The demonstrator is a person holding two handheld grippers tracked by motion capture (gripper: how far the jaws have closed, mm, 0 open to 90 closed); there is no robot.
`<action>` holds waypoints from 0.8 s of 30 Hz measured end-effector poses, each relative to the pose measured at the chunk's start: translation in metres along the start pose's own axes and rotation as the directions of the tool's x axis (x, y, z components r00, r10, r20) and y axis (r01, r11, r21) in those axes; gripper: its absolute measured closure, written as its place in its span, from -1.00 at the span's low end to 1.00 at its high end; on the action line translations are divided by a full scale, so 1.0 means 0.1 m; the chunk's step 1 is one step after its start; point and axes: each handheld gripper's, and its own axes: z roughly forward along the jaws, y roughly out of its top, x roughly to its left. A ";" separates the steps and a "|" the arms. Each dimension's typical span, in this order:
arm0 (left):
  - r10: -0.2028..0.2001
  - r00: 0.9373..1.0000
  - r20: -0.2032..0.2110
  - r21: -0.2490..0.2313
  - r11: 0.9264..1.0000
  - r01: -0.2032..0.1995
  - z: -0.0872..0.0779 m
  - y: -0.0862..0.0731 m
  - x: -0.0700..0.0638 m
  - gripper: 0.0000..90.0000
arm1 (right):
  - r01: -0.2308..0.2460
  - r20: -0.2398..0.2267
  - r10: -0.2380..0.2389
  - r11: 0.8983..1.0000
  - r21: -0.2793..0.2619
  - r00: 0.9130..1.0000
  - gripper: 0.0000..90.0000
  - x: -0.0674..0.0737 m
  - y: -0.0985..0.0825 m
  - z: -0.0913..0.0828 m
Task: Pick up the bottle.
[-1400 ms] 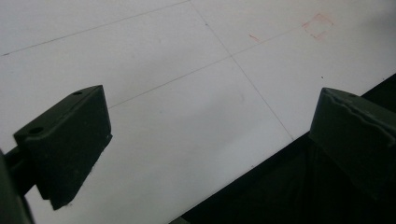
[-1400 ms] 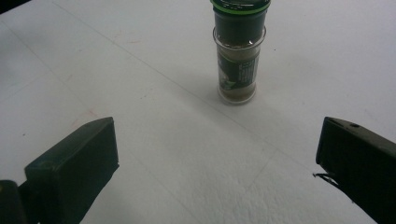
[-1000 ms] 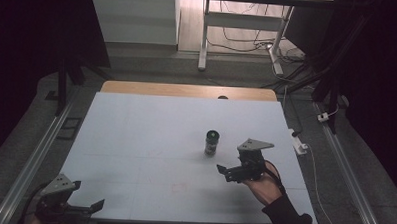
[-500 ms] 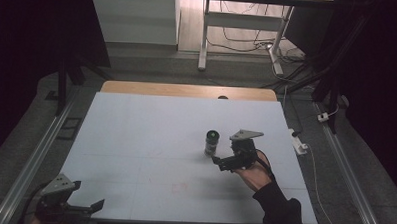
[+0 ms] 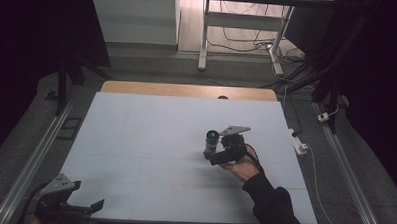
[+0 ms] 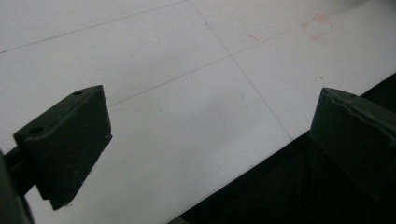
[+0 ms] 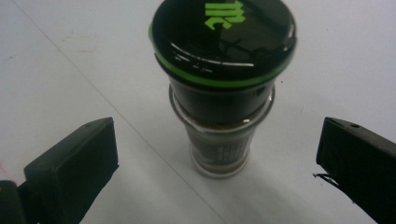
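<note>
Right gripper view shows the right gripper [image 7: 219, 163] with jaws spread around the upright glass jar with black green-ringed lid [image 7: 223, 84], right of the white table's [image 5: 135, 140] centre, so closing on it seems next.

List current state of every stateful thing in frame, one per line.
Jar: upright on the table, black lid with green ring on, untouched, between the right gripper's open jaws.
Right gripper: open, jaws either side of the jar, not touching it.
Left gripper: open, holding nothing, over the table's near edge.
</note>
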 end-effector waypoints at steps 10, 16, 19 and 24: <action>0.002 1.000 0.001 0.001 1.000 -0.002 0.00 0.00 0.00 -1.00 | 0.012 0.012 -0.012 1.000 0.015 1.000 -0.85 -0.02 -0.01 0.16; 0.002 1.000 0.002 0.004 1.000 -0.002 0.00 0.00 -0.01 -1.00 | 0.034 0.010 -0.034 0.999 0.026 0.999 -0.42 -0.04 0.00 0.18; 0.003 1.000 0.002 0.005 1.000 -0.003 0.00 0.00 -0.01 -1.00 | 0.053 0.001 -0.053 0.998 0.031 0.999 -0.21 -0.03 0.00 0.19; 0.002 1.000 0.003 0.005 1.000 -0.002 0.01 0.00 -0.01 -1.00 | 0.065 0.005 -0.065 0.997 0.034 0.998 0.13 -0.01 0.01 0.18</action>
